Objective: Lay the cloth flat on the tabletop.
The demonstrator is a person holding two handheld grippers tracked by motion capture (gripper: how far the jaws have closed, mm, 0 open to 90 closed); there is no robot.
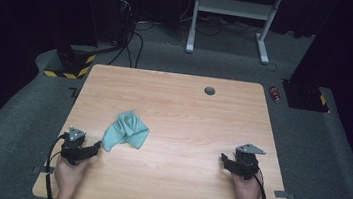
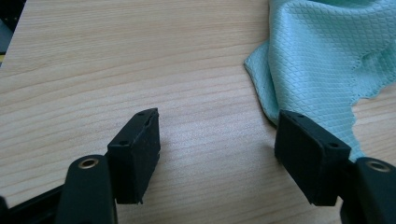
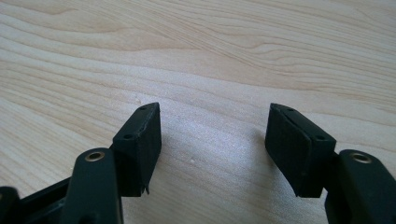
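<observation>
Both sets of fingers open, cloth just ahead of my left.

My left gripper and right gripper rest low on the wooden surface, fingers apart and empty. The crumpled teal cloth lies just beside my left fingers; it looks soft, light and limp, so I'd pinch its near edge. No containers here.

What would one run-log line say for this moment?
left gripper: open, beside crumpled teal cloth | right gripper: open, over bare wooden table

Room's super dark around the brightly lit counter, high view kinda soft, both gripper views sharper with faint shadows.
</observation>
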